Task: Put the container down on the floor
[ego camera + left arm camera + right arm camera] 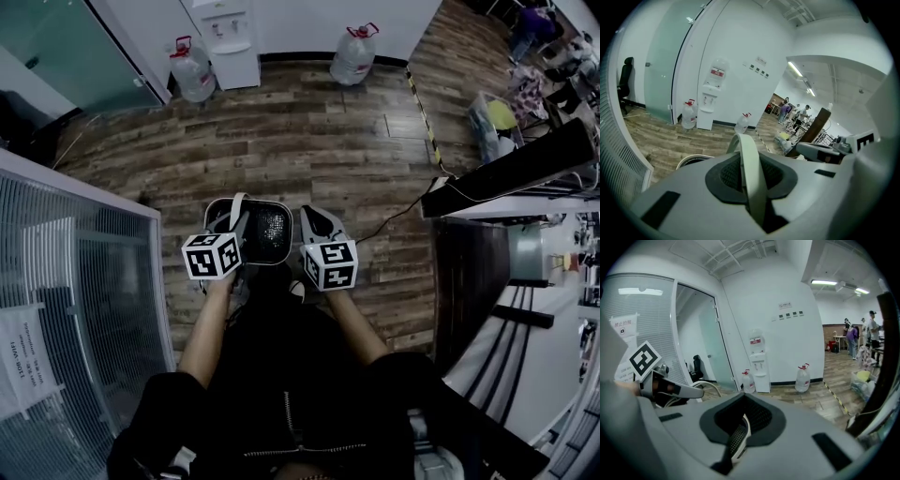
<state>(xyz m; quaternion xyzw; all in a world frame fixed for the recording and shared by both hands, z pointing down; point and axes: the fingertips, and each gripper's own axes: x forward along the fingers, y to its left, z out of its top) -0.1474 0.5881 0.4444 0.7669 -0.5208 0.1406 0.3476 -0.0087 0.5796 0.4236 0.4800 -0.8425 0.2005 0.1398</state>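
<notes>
The container is a dark mesh basket with a white rim, and it hangs over the wood floor in front of the person's legs. My left gripper is shut on its pale handle, which runs up between the jaws in the left gripper view. The basket's white rim shows below to the left. My right gripper is shut on the basket's right edge; in the right gripper view a strip of mesh and white rim sits between the jaws. Each gripper view shows the other gripper beside it.
Two large water bottles flank a white water dispenser at the far wall. A ribbed glass partition stands close on the left. A dark desk and a cable lie to the right.
</notes>
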